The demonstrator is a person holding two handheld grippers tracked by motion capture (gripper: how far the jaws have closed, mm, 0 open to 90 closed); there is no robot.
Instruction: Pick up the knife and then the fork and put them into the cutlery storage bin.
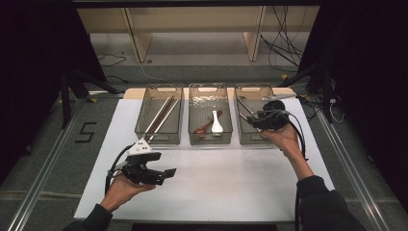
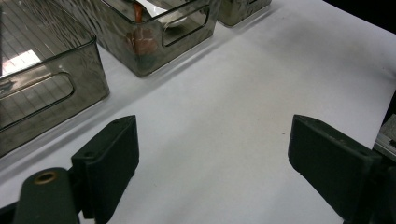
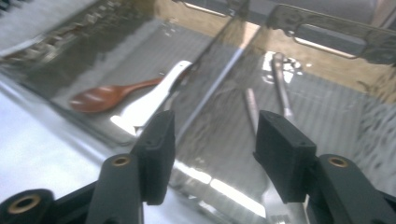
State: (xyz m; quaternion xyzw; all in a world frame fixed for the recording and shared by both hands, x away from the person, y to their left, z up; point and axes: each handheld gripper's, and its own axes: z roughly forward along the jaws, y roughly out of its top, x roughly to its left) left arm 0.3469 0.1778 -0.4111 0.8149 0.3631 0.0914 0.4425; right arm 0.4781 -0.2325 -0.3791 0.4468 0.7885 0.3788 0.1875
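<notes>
Right claw (image 1: 256, 119): over the right bin (image 1: 240, 135), jaws spread, pinching nothing; pointed down at the metal utensils (image 3: 280, 79) lying inside. Left claw (image 1: 166, 174): low over the bare white desk (image 1: 231, 187), near the front edge, jaws spread wide, empty.

Left bin (image 1: 140, 126): holds chopsticks (image 1: 162, 115), brown and silver, laid lengthwise.
Middle bin (image 1: 230, 135): holds a brown spoon (image 3: 105, 95) and a white spoon (image 3: 149, 100), touching.
Right bin: holds slim metal pieces; kind cannot be told.

Status, judged: sorting looks finished or nearly so. No loose cutlery lies on the desk. Remaining: at most, withdrawing the right claw from its bin.
</notes>
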